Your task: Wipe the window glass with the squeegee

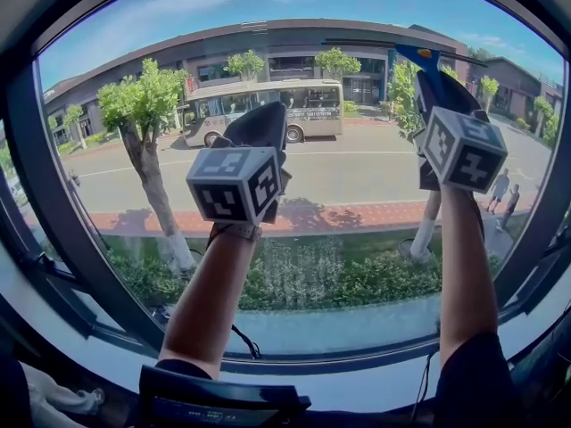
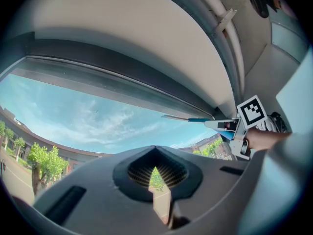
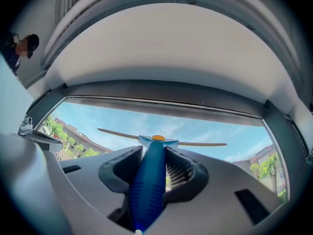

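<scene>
The window glass (image 1: 339,176) fills the head view, with a street outside. My right gripper (image 1: 439,86) is raised at the upper right, shut on the squeegee's blue handle (image 1: 420,61). The thin squeegee blade (image 1: 370,43) lies level near the top of the pane. In the right gripper view the blue handle (image 3: 149,180) runs between the jaws of my right gripper (image 3: 154,150), and the blade (image 3: 195,144) spans the glass just below the upper frame. My left gripper (image 1: 265,119) is held up left of centre, close to the glass. It (image 2: 155,155) is shut with nothing in it. The squeegee (image 2: 190,119) also shows far right in the left gripper view.
A dark window frame (image 1: 62,230) rings the pane, with a light sill (image 1: 294,386) below. The upper frame bar (image 3: 161,104) sits under a white ceiling. Outside stand a bus (image 1: 268,105) and trees (image 1: 143,114). A person (image 3: 22,45) is indoors at far left.
</scene>
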Demonstrator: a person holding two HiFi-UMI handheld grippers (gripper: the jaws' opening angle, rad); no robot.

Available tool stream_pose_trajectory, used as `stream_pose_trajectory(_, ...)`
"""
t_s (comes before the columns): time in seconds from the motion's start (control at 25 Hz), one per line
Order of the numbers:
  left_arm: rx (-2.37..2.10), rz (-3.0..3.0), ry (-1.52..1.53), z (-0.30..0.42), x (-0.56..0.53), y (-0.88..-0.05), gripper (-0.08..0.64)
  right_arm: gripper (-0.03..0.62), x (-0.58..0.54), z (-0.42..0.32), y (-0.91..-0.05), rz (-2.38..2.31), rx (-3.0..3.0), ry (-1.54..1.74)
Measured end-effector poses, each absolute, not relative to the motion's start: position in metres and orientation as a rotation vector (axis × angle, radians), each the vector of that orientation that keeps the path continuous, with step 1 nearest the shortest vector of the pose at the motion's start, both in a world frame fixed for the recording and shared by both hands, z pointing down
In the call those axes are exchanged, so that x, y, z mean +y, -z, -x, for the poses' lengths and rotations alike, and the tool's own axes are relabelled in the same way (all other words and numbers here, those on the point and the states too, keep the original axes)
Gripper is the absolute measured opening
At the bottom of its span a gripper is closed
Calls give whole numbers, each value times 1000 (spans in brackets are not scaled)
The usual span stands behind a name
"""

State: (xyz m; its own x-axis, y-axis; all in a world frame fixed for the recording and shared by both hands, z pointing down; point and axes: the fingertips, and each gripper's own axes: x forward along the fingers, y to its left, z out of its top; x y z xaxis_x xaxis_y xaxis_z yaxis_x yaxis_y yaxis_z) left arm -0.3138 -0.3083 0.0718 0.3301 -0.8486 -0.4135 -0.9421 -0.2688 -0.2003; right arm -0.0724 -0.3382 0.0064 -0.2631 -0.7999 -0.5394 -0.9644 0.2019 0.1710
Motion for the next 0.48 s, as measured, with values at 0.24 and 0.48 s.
stream_pose_trajectory(0.24,1590,2202,-300,312,-309,-80,0,143,-338,73,-23,1653,2165,-684)
stream_pose_trajectory(0.48,1594,2216,-301,315,-311,-93,0,143,-336,74,-47,1661,2166,-668)
